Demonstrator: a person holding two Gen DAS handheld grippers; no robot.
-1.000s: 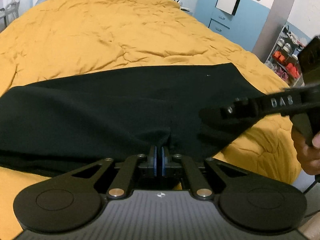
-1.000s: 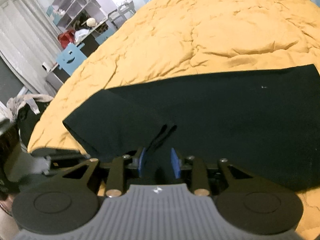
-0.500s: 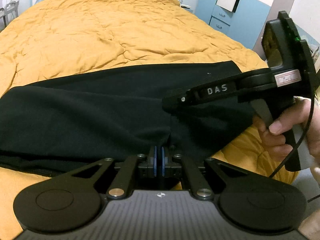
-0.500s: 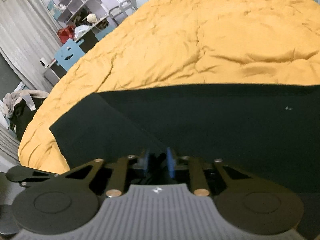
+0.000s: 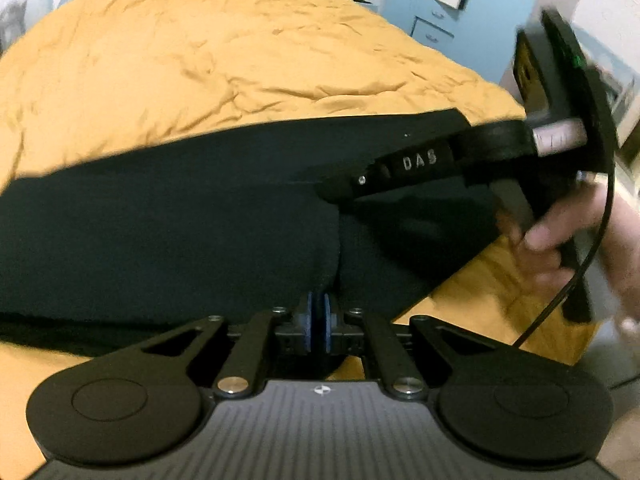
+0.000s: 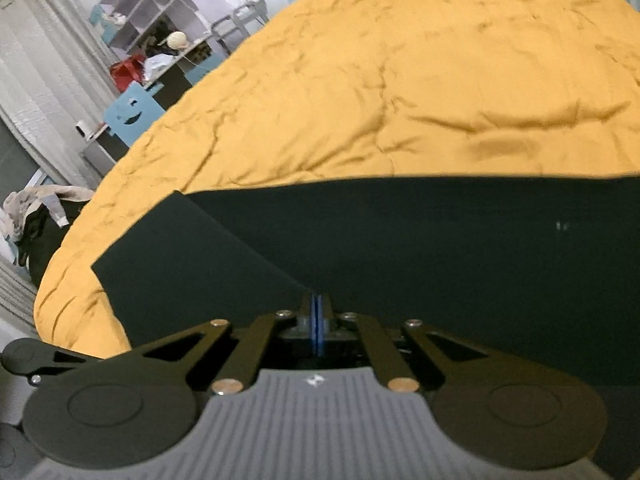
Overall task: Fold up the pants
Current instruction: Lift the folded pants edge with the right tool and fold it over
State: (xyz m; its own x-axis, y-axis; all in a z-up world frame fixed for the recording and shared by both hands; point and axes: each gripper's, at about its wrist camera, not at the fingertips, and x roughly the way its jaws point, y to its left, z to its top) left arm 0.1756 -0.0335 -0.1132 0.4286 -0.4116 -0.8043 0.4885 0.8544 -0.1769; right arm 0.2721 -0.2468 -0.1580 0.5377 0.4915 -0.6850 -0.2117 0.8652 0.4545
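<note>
Black pants (image 5: 180, 220) lie spread across an orange bed cover (image 5: 200, 60). My left gripper (image 5: 319, 316) pinches a gathered fold at the pants' near edge; its jaws are opening slightly, with cloth still between the blue pads. In the left wrist view my right gripper (image 5: 332, 196) reaches in from the right over the pants, held by a hand (image 5: 560, 240). Seen in its own view, the right gripper (image 6: 316, 312) is shut on the near edge of the pants (image 6: 440, 240), and the cloth runs taut from its pads. A pant end (image 6: 168, 256) lies folded at the left.
The orange cover (image 6: 400, 80) stretches far beyond the pants. Blue drawers (image 5: 432, 32) stand past the bed's far right. On the other side are white shelves (image 6: 160, 20), a blue chair (image 6: 134, 110) and a heap of clothes (image 6: 32, 216) by a curtain.
The right gripper's jaws closed on the pants' near edge, and it moved in from the right over the pants. The left gripper stayed in place on its fold.
</note>
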